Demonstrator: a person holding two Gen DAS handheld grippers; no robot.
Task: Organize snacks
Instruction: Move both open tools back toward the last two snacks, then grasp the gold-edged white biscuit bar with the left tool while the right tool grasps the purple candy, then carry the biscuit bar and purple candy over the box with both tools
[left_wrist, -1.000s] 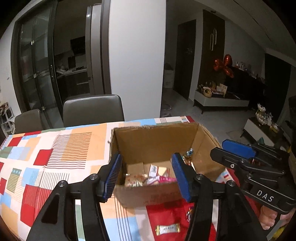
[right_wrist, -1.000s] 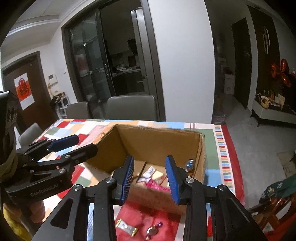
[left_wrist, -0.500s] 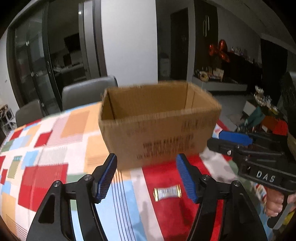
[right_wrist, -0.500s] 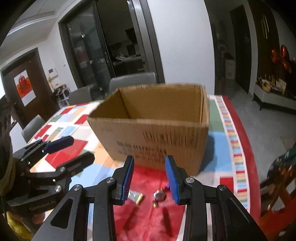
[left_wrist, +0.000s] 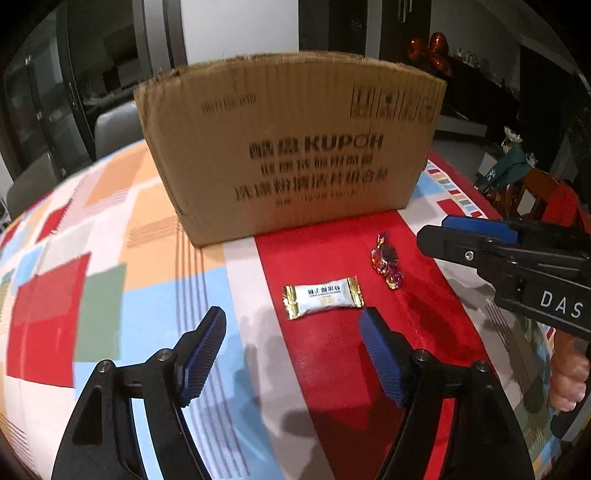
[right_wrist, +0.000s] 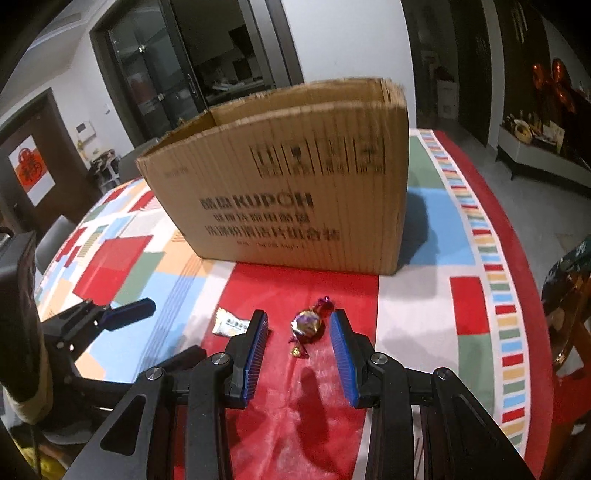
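A white snack bar with gold ends (left_wrist: 322, 296) lies on the red patch of the tablecloth, just ahead of my open, empty left gripper (left_wrist: 295, 325). It also shows in the right wrist view (right_wrist: 231, 326), partly hidden behind a finger. A gold and purple wrapped candy (left_wrist: 386, 259) lies to its right. In the right wrist view the candy (right_wrist: 306, 325) sits between the fingers of my open right gripper (right_wrist: 299, 326), low over the cloth. A brown cardboard box (left_wrist: 291, 147) stands behind both snacks; its inside is hidden.
The table carries a colourful patchwork cloth (left_wrist: 103, 236). Its right edge (right_wrist: 517, 280) is close to the candy. Grey chairs (left_wrist: 114, 129) stand behind the table. The right gripper body (left_wrist: 517, 258) sits at the right of the left wrist view.
Both grippers dropped from above the box down to the tablecloth in front of it. The right gripper now straddles the candy and the left nears the white bar.
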